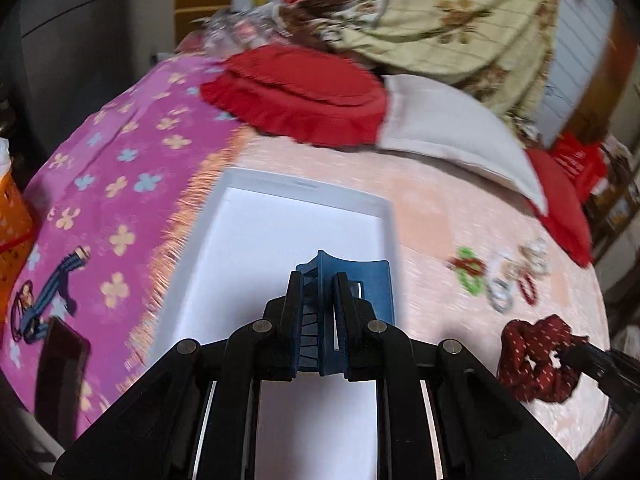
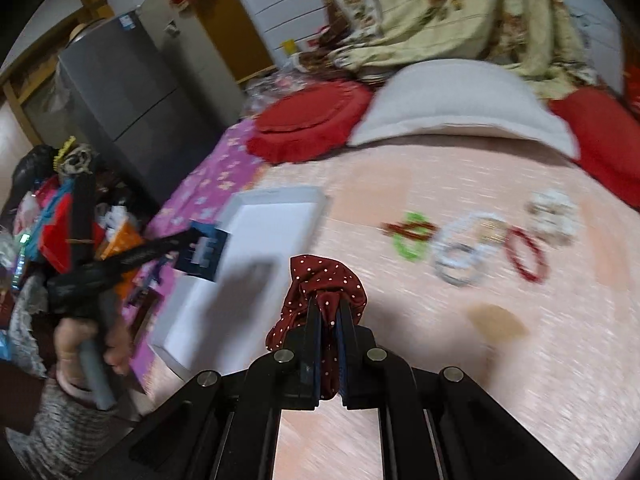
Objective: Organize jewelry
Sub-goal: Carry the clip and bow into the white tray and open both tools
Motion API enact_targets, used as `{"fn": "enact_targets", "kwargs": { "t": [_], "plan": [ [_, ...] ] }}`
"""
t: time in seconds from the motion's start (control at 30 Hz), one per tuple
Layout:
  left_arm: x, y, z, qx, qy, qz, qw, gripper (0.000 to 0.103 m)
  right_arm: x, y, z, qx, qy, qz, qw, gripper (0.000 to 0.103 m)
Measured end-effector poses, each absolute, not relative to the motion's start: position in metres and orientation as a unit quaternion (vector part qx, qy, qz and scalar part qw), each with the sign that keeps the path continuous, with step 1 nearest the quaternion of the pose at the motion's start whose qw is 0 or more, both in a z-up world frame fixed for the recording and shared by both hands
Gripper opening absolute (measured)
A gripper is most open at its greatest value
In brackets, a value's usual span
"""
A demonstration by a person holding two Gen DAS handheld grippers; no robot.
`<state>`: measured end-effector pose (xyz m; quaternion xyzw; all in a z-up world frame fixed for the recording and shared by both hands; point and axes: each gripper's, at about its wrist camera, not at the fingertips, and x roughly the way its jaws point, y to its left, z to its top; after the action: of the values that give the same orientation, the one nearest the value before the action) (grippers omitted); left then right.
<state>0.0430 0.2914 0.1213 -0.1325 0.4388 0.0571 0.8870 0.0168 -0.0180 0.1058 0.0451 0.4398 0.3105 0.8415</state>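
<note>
Left wrist view shows the left gripper low in the middle of the frame, its black fingers pinching a dark blue plastic hair claw clip. It hangs right over the shallow white rectangular box, which looks empty inside, so I think the clip is about to go in first.

Right wrist view shows the right gripper at the bottom middle, its fingers pressed tight on a dark red scrunchie with white dots. The scrunchie is lifted over the pale pink bedspread, to the right of the box, not yet above it.

At the right of that frame a bunch of bead bracelets, green, white, red and cream, lies on the bedspread, well apart from the box. They look blurry. Nothing seems packed yet, so most of the tidying is left.
</note>
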Motion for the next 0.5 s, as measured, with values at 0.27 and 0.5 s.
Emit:
{"fn": "enact_targets", "kwargs": {
  "t": [0.27,0.5],
  "plan": [
    [0.106,0.351,0.08,-0.154,0.464,0.089,0.868,0.013,0.095,0.104,0.074,0.018,0.473,0.338,0.813,0.006],
    [0.138,0.374,0.057,-0.154,0.473,0.104,0.861,0.013,0.147,0.153,0.032,0.001,0.493,0.317,0.811,0.006]
  ]
}}
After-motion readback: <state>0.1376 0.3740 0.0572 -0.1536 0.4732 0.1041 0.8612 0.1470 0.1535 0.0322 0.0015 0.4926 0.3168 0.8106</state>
